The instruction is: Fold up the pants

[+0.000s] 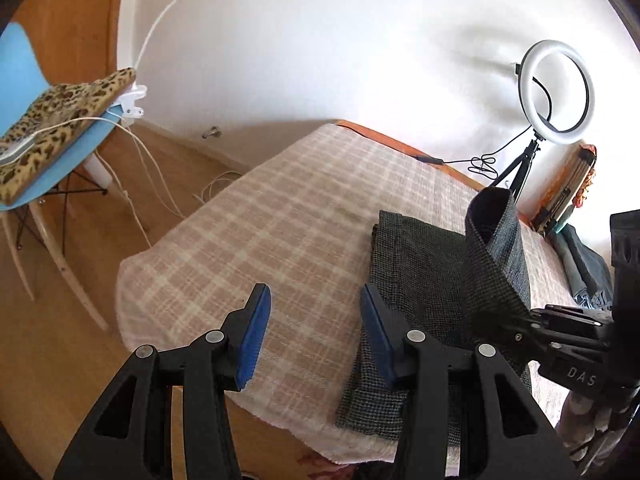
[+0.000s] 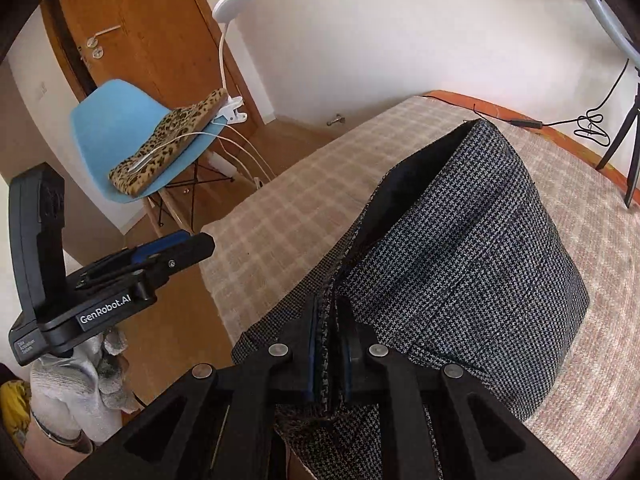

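Dark houndstooth pants (image 1: pixel 416 280) lie on a plaid blanket over the bed (image 1: pixel 248 216). My right gripper (image 2: pixel 330 344) is shut on a bunched end of the pants (image 2: pixel 472 248) and holds it lifted above the bed, the fabric draping forward. In the left wrist view the lifted fold (image 1: pixel 494 256) hangs from the right gripper (image 1: pixel 520 320) at the right. My left gripper (image 1: pixel 314 320) is open and empty, its blue pads over the blanket just left of the flat pants. It also shows in the right wrist view (image 2: pixel 168 248), to the left.
A blue chair (image 1: pixel 36 128) with a leopard cushion and a clip lamp stands left of the bed. A ring light on a tripod (image 1: pixel 556 92) stands at the far edge, with cables. More clothes (image 1: pixel 584 264) lie at the right. A wooden door (image 2: pixel 132 32) is behind the chair.
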Demonstrator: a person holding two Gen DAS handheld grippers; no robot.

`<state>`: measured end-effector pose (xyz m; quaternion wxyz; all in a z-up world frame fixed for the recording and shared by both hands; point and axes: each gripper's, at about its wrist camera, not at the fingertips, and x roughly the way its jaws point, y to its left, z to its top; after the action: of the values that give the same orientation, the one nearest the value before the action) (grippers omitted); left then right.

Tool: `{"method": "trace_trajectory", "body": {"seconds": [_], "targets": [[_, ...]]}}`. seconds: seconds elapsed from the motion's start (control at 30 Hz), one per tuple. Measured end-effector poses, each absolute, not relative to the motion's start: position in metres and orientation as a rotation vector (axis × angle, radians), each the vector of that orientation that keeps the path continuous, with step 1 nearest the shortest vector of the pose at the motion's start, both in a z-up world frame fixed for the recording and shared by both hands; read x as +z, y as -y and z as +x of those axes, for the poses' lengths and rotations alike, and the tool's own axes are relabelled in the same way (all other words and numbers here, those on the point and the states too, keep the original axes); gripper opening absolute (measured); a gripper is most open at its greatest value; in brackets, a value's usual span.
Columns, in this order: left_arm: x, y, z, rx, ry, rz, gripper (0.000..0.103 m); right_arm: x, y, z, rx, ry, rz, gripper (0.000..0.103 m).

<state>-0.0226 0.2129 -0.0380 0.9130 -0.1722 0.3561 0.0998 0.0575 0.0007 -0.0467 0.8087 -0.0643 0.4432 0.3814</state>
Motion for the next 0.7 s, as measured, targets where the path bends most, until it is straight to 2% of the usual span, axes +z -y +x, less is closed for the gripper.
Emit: {"method": "trace_trajectory", "body": {"seconds": [0.2,0.37,0.43,0.5,0.57,0.7], "targets": [[-0.038,-0.228,-0.026,0.23,-0.716,-0.383,0.045,-0.085,-0.033,0.058,0.82,-1.003,-0.225,0.007],[-0.038,-0.23,-0.026,0.231,-0.713,-0.401,0.045,-0.091,-0.037,0.06,0.835,-1.016,-0.221,0.008],[-0.038,-0.228,-0.025,0.226,-0.713,-0.401,0.045,-0.091,-0.038,0.061,0.865,-1.02,-0.225,0.014],[-0.038,-0.223,-0.024,0.219,-0.714,-0.39,0.045,-0.086,-0.035,0.062,0.927,-1.024,-0.195,0.034],[-0.037,-0.219,-0.023,0.206,-0.716,-0.385,0.045,-0.074,-0.027,0.061,0.975,-0.997,-0.154,0.04],[-0.034,-0.209,-0.024,0.167,-0.708,-0.388,0.045,-0.045,0.006,0.058,1.024,-0.913,-0.079,0.045]]}}
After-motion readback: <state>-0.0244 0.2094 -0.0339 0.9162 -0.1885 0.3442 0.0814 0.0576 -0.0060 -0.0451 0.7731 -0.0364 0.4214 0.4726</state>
